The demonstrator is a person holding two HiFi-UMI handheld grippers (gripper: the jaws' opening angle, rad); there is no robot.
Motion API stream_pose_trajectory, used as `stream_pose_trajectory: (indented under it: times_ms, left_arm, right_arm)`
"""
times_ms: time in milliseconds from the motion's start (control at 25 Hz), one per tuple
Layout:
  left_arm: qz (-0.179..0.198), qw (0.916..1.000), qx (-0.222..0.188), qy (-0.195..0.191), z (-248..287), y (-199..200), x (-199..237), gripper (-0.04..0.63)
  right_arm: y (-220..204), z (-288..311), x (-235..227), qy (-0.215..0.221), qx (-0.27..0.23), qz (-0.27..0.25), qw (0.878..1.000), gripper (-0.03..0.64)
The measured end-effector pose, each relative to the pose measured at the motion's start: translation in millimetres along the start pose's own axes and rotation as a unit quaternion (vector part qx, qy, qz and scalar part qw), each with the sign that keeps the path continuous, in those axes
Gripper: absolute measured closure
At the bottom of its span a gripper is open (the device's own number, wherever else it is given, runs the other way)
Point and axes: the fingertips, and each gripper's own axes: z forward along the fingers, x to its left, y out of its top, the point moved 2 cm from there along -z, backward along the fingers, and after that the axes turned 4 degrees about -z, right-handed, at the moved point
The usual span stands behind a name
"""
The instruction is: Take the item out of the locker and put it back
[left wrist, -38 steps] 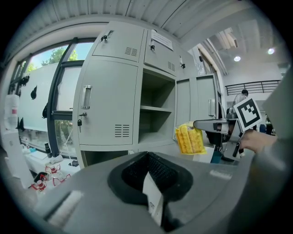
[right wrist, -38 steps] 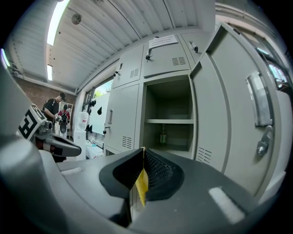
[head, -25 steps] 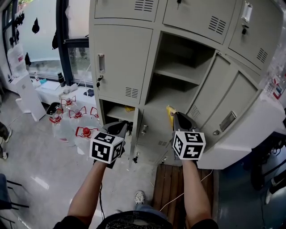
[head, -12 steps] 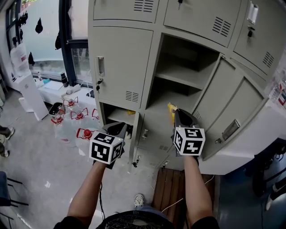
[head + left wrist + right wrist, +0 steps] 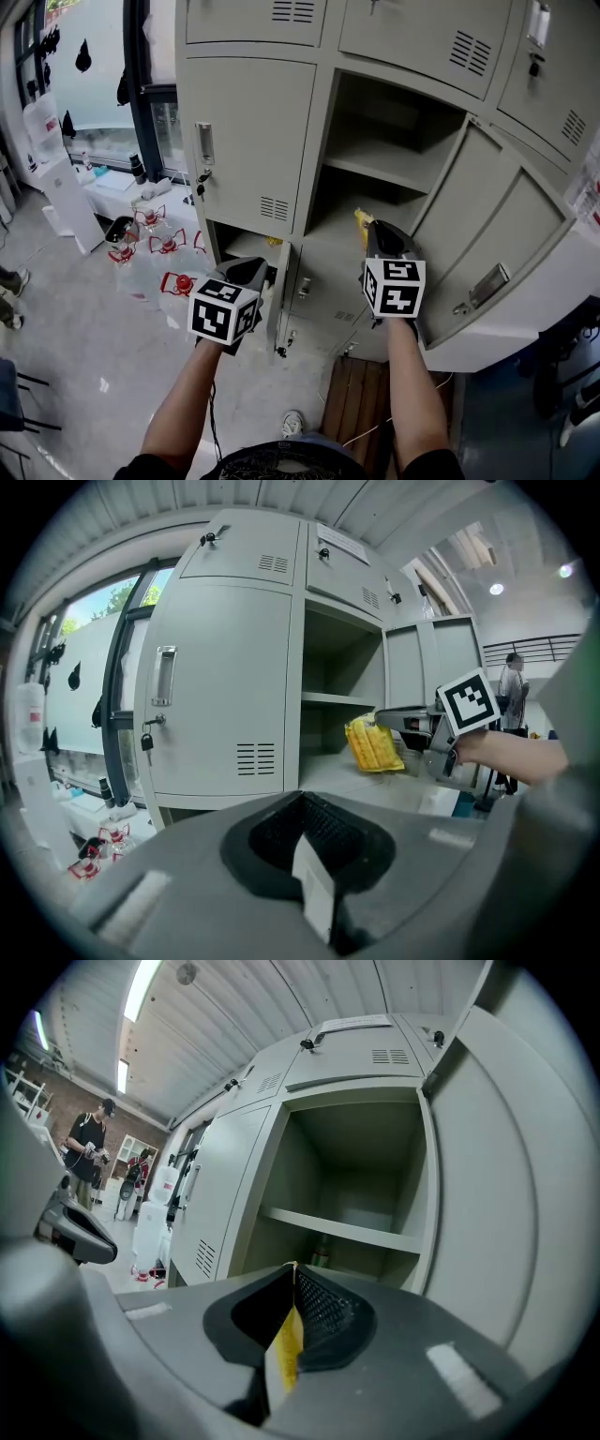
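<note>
Holding the yellow packet [image 5: 361, 221] clamped in the right gripper [image 5: 372, 231], steer clear of the open door [image 5: 473, 211] at right; the left gripper [image 5: 251, 270] hangs pinched together, empty.

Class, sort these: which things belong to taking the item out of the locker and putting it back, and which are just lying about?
Job: yellow packet, pinched in the right gripper; open locker compartment; its open door.
Lying about: water jugs on the floor; closed locker door at left; left gripper, shut, empty.

Right tongs [image 5: 373, 232], clamped on yellow packet [image 5: 360, 220], carried forward, closer to open locker compartment [image 5: 375, 164].
</note>
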Motion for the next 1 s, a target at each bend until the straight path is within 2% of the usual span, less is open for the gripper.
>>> stream_pose_trajectory:
  times_ms: [760, 1000]
  left_arm:
    - [-0.015, 0.9996, 0.001, 0.026, 33.7, 4.0, 17.7, 0.594]
    - [-0.016, 0.9992, 0.005, 0.036, 38.2, 3.1, 22.9, 0.594]
  right_arm:
    - [-13.0, 64.0, -15.5, -0.013, 0.012, -0.032, 0.999, 0.584]
    - [-20.5, 80.4, -10.4, 0.005, 0.014, -0.041, 0.999, 0.584]
